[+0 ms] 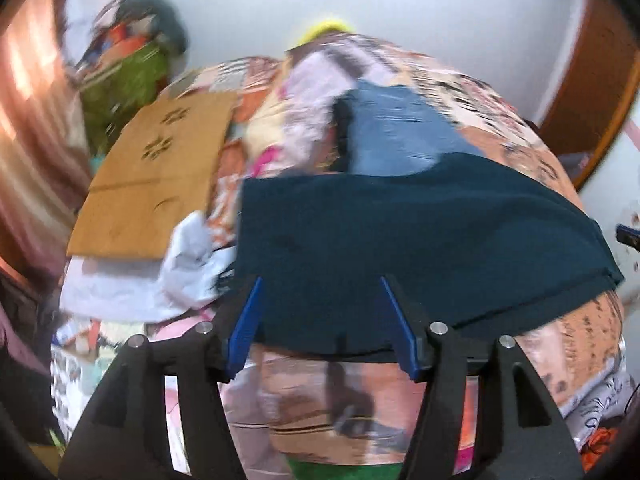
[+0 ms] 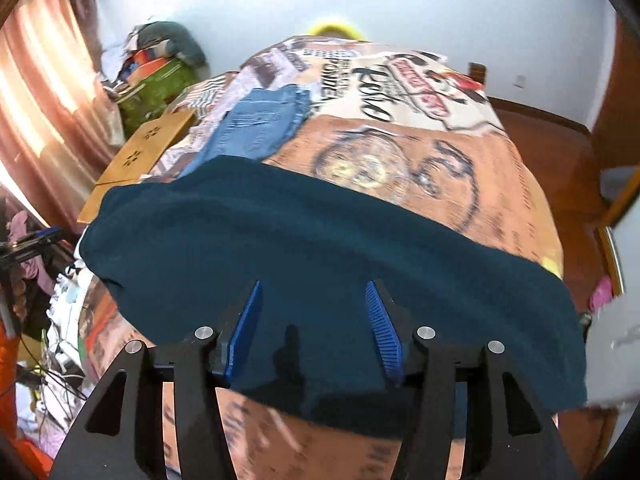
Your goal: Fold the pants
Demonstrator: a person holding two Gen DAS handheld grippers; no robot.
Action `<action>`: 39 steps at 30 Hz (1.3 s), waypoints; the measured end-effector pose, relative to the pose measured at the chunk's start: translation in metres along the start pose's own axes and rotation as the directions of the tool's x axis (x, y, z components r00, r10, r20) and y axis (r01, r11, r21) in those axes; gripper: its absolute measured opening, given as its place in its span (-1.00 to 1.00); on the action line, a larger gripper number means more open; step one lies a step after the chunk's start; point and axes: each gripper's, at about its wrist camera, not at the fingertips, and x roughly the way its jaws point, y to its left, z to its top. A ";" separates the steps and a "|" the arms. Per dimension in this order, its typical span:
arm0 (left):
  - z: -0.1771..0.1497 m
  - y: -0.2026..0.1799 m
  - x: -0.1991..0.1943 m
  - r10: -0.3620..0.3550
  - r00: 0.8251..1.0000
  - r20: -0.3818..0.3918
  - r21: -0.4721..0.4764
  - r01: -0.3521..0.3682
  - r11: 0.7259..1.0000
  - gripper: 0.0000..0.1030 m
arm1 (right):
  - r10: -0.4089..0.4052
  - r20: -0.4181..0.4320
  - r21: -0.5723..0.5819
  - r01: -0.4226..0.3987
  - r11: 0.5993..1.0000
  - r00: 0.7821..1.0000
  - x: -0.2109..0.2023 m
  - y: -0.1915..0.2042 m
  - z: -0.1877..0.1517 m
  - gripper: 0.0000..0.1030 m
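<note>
Dark teal pants [image 1: 420, 232] lie flat across the near part of a bed with a printed orange and cream bedspread [image 1: 520, 128]. They also show in the right wrist view [image 2: 300, 248], reaching to the bed's near edge. My left gripper [image 1: 322, 284] is open, its blue pads over the near hem of the pants, holding nothing. My right gripper [image 2: 314, 286] is open over the pants' near edge, holding nothing. Both views are blurred.
Blue jeans [image 2: 260, 128] lie on the bedspread [image 2: 460, 184] behind the teal pants. A flat cardboard sheet [image 1: 152, 176] lies at the bed's left. A pile of clothes and a green bag [image 2: 160, 76] stand at the far left by a curtain. Wooden floor shows at the right.
</note>
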 end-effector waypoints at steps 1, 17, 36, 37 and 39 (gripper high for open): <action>-0.001 -0.009 0.000 -0.014 1.000 -0.002 0.016 0.014 1.000 0.15 | -0.001 -0.002 0.005 0.001 1.000 1.000 -0.003 -0.004 -0.004 -0.03; -0.043 -0.138 0.061 -0.039 0.994 -0.101 0.242 0.063 0.968 0.15 | 0.078 -0.080 -0.229 -0.094 0.969 0.994 0.034 0.035 -0.039 0.11; -0.012 -0.157 0.053 -0.061 0.998 0.013 0.252 0.056 0.966 -0.74 | 0.131 -0.053 -0.288 -0.141 0.947 0.990 0.042 0.047 -0.026 -0.76; -0.012 -0.158 0.049 -0.069 0.997 0.019 0.255 0.062 0.965 -0.75 | 0.137 -0.048 -0.287 -0.145 0.947 0.989 0.040 0.047 -0.027 -0.78; -0.013 -0.157 0.040 -0.080 0.996 0.030 0.258 0.069 0.964 -0.76 | 0.152 -0.045 -0.281 -0.158 0.946 0.987 0.035 0.047 -0.028 -0.79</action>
